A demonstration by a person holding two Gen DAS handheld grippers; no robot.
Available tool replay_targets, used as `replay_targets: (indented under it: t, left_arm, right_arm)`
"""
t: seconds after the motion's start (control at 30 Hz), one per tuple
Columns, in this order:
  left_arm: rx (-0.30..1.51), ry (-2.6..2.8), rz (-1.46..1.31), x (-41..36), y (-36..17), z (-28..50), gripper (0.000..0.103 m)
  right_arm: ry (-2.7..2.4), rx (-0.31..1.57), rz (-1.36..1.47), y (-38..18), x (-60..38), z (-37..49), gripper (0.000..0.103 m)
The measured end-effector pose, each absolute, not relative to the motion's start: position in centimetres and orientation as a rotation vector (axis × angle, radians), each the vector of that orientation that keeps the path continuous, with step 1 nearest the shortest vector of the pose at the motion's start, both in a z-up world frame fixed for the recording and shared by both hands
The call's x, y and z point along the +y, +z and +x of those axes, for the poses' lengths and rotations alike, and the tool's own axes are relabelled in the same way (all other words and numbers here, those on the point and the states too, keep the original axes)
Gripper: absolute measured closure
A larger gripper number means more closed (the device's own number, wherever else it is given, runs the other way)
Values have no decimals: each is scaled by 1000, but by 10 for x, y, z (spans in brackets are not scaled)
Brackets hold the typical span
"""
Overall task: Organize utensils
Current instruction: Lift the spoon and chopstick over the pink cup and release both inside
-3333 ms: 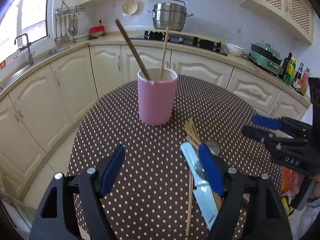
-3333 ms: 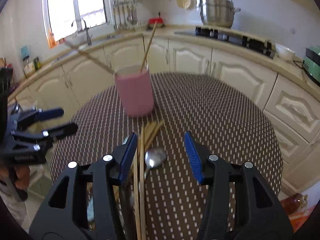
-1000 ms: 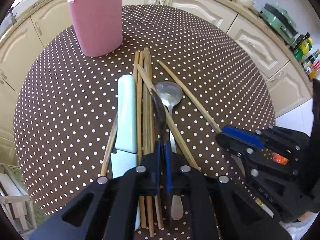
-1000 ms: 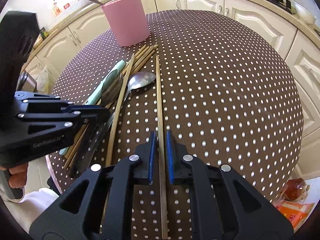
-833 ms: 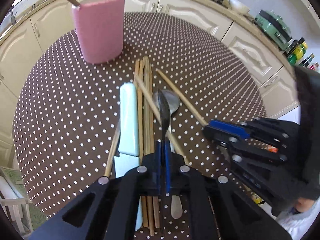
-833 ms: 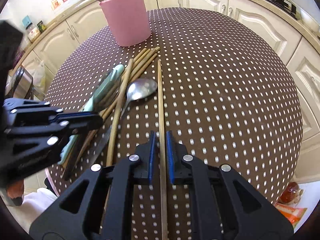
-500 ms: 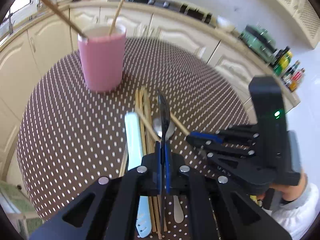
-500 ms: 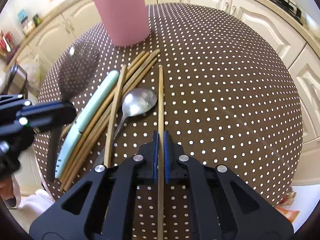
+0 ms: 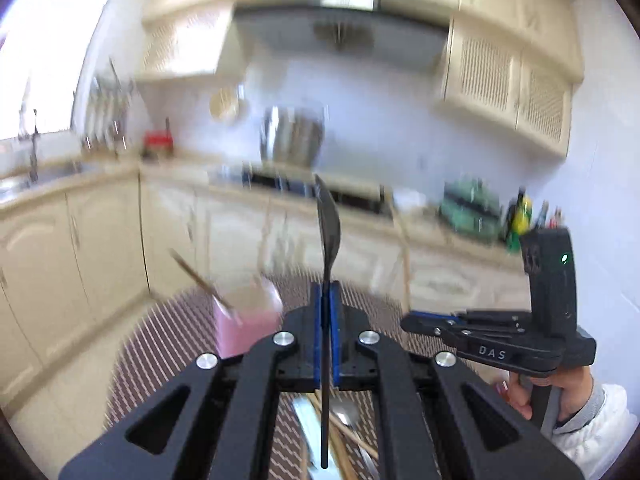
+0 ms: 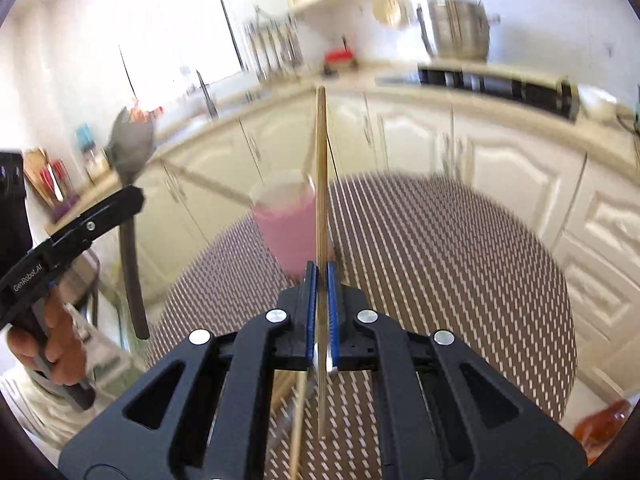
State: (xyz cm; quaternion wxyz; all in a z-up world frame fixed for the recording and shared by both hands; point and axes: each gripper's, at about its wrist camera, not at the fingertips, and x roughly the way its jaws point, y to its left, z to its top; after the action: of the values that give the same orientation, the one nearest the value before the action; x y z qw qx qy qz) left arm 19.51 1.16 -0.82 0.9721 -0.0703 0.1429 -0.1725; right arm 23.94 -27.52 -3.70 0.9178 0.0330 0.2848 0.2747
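Note:
My left gripper (image 9: 326,292) is shut on a dark fork (image 9: 328,224) and holds it upright in the air, above the table. The fork also shows in the right wrist view (image 10: 130,148). My right gripper (image 10: 321,270) is shut on a wooden chopstick (image 10: 320,184), lifted and pointing up. The pink cup (image 9: 244,328) with two sticks in it stands on the dotted table ahead, blurred; it also shows in the right wrist view (image 10: 286,216). More chopsticks, a spoon and a pale knife (image 9: 316,428) lie on the table under my left gripper.
The round dotted table (image 10: 440,248) stands in a kitchen with cream cabinets (image 10: 400,136) around it. A steel pot (image 9: 292,136) is on the stove behind. Both views are motion-blurred.
Both grippers have lifted off the table and tilted up, the left with the fork and the right with the chopstick. The cup now sits lower in both views.

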Motion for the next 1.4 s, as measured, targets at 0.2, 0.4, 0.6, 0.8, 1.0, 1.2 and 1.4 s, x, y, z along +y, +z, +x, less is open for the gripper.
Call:
replay_targets:
  t: [0.2,0.4,0.6,0.8,1.0,1.2,1.4]
  left_arm:
    - [44,-234,-214,67,33,185,99]
    - [-82,-144,-295,111,42,221,99]
    - [-76,-238,-418,126,14,279,99]
    - [-9,-330,-491,115,-19,327,99]
    - [62,-411,-459,94,-46,359,99]
    - [137,-464,-447,88,-65,379,99]
    - [186,-480,-429,83,-73,384,96]
  right_arm:
    - [584,468,92,2,-254,261,97]
    - [583,385,99,28,-229,287,97]
    - [573,315,85,41,-205,303,97]
    - [558,272,95,40,-196,316,97]
    - [550,282,110,21,-192,326,97]
    - [551,316,85,4,-183,331,97]
    - [548,338,74,-5,-180,332,97]
